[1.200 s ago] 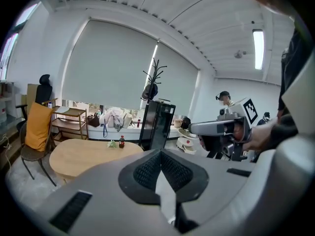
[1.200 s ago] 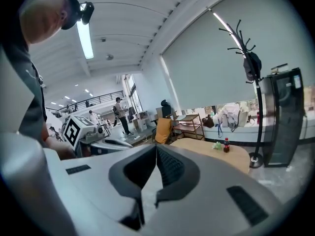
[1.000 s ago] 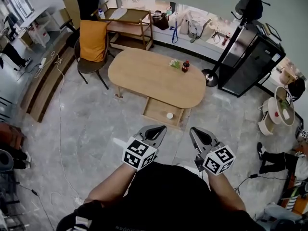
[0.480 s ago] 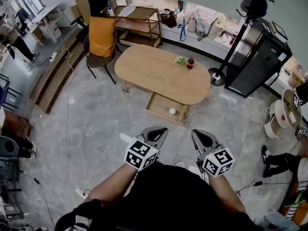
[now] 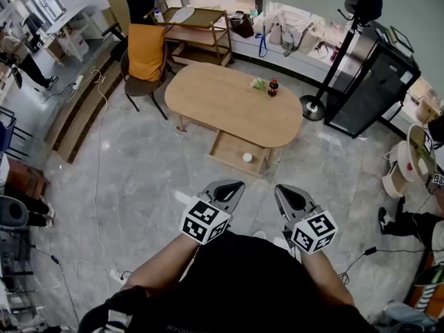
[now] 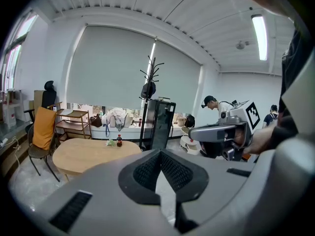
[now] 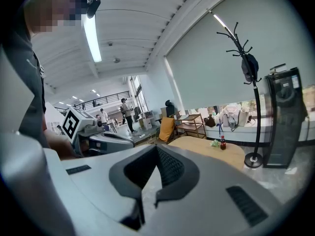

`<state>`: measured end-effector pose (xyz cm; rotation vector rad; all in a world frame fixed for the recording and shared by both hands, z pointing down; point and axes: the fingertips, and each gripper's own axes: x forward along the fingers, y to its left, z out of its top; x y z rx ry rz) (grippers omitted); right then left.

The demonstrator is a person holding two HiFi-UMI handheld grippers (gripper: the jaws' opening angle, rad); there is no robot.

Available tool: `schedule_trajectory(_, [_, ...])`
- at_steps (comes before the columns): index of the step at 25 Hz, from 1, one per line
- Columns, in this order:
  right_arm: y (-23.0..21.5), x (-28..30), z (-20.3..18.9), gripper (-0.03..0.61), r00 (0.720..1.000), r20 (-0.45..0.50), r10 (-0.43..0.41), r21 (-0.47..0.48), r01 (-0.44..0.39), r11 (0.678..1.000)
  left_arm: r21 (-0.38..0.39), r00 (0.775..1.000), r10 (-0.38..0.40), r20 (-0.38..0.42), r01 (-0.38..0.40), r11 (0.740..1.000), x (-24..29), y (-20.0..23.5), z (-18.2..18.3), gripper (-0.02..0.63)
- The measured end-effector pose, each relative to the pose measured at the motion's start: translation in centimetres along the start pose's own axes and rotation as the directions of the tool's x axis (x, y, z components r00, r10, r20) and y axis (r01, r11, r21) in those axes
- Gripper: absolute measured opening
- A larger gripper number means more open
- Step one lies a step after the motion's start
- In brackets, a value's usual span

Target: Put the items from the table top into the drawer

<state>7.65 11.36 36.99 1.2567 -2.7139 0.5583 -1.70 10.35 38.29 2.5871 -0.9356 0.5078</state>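
**Left gripper** [image 5: 234, 184]: held low in front of the person, well apart from the table. Its jaws were seen pressed together, with nothing between them.

**Right gripper** [image 5: 281, 189]: held just beside the left one and pointed the same way. Its jaws were closed tip to tip and empty.

**Oval wooden table** [image 5: 222, 109]: set on the grey floor.

**Dark bottle** [image 5: 273, 87], red-capped: stood upright on the table top, near the far edge.

**Green item** [image 5: 259, 84]: laid just beside the bottle, to its left. Its kind could not be made out.

**Drawer** [image 5: 225, 151]: found pulled open below the table's near edge. A small white round object [image 5: 247, 158] was lodged inside.

**Chair with orange cover** [image 5: 147, 50]: placed at the table's left end.
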Motion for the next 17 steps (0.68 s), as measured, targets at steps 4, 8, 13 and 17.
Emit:
schedule_trajectory(4, [-0.19,-0.12,-0.16,0.002,1.0,0.003,-0.002,0.006,0.002,1.0,0.007,1.0,0.001,0.004,-0.001,1.0,0.24,-0.06,0.26,0.002])
schedule_trajectory(8, [-0.18,-0.1,-0.28,0.002,1.0,-0.003,0.0,0.004,0.0,1.0,0.008,1.0,-0.001,0.005,0.001,1.0,0.36,-0.13,0.43,0.002])
schedule_trajectory(13, [-0.27,0.14,-0.29,0.002,1.0,-0.008,-0.001,0.004,0.001,1.0,0.009,1.0,-0.004,0.004,0.003,1.0,0.46,0.01,0.5,0.002])
schedule_trajectory(17, [-0.52,0.21,-0.63,0.002,1.0,-0.015,-0.005,0.003,0.005,1.0,0.01,1.0,-0.006,0.006,0.006,1.0,0.66,0.1,0.53,0.002])
